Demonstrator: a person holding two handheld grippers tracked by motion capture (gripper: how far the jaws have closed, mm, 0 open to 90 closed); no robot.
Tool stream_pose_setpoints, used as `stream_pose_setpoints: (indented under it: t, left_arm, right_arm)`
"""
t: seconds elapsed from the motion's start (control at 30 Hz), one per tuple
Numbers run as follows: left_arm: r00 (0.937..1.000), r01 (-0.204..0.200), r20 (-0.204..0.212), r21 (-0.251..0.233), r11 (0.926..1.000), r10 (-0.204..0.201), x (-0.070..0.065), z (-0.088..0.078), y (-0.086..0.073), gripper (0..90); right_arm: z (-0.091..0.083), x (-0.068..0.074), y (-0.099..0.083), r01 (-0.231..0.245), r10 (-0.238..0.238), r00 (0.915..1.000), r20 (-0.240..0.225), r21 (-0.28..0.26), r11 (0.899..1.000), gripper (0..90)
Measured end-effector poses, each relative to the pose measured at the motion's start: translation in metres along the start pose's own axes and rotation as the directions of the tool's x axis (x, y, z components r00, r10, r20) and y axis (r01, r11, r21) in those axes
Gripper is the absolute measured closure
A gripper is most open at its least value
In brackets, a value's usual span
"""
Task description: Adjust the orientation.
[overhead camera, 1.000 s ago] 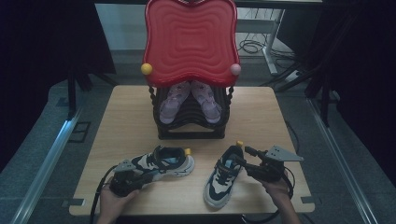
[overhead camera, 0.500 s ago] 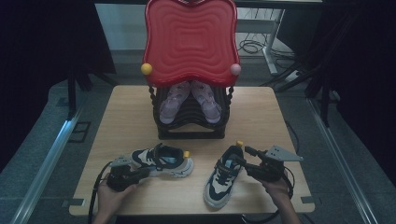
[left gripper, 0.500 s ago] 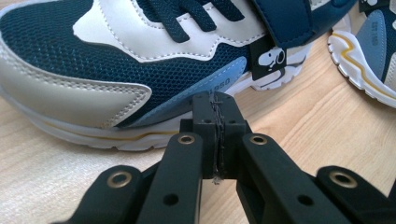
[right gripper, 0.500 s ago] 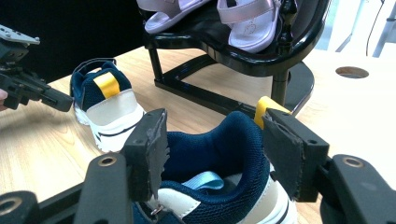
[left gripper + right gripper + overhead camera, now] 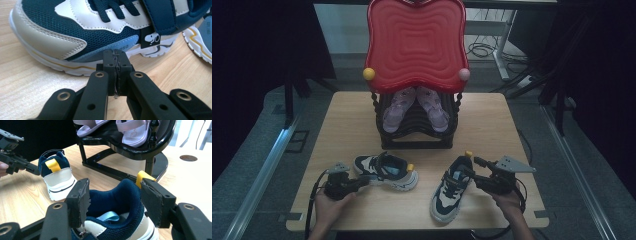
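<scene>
- The light wooden table occupies the centre of the high view, with dark floor on both sides.
- The left gripper sits at the lower left of the high view, held in the person's left hand. Its jaws are clenched together with nothing between them; in the left gripper view the two black pads meet face to face.
- The closed tips of the left gripper lie just beside the toe end of the left navy, cream and white sneaker. In the left gripper view the tips stand at the white sole edge of this shoe; contact cannot be told.
- The left sneaker lies on the table left of centre, its yellow heel tab pointing toward frame centre.
- The black rack with a red wavy-edged top panel stands at the upper centre of the high view. A pair of pale lilac sandals rests on its shelf.
- The right navy, cream and white sneaker lies lower right of centre, heel toward the rack.
- The right gripper sits at the lower right, held in the right hand. In the right gripper view its jaws grasp the padded heel collar of the right sneaker, one pad on each side.
</scene>
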State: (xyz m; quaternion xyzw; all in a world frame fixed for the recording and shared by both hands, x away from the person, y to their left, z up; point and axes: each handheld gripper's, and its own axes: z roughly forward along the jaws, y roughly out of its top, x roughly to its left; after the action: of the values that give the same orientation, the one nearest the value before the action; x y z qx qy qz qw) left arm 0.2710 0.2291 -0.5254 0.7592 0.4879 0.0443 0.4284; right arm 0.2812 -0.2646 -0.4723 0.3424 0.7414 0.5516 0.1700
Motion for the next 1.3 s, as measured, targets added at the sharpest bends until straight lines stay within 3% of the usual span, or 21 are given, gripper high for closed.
stream_pose_setpoints:
  t: [0.23,0.6,0.73,0.8,0.93,1.3]
  left_arm:
    - [0.9999,0.012,-0.009,-0.002,0.9999,-0.012,0.007,0.0,0.002,88.3]
    - [1.0,-0.004,-0.008,-0.019,0.9998,0.004,0.004,-0.008,-0.001,86.0]
    - [0.9998,-0.019,0.002,-0.023,0.9996,0.019,0.002,-0.015,-0.004,76.7]
    - [0.9995,-0.03,0.001,-0.016,0.9994,0.03,-0.001,-0.017,-0.005,67.8]
    - [0.9974,-0.068,-0.023,-0.011,0.9976,0.068,-0.008,-0.022,-0.007,56.7]
    - [0.9979,-0.036,-0.055,-0.017,0.9992,0.035,-0.004,-0.035,-0.011,50.1]
  right_arm:
    - [0.001,0.0,0.0,0.003,-0.003,1.0,-0.001,0.0,1.0,40.3]
    - [0.003,0.006,0.001,-0.009,0.009,0.9998,-0.019,-0.001,1.0,43.7]
    - [0.004,0.011,0.004,-0.006,0.006,0.9992,-0.04,-0.01,1.0,46.4]
    - [0.004,0.014,0.006,-0.004,0.003,0.9987,-0.052,-0.015,1.0,50.2]
    - [0.008,0.018,0.01,-0.02,0.02,0.9978,-0.064,0.009,1.0,57.3]
    - [0.03,0.042,0.025,-0.002,0.002,0.9946,-0.103,0.004,1.0,59.4]
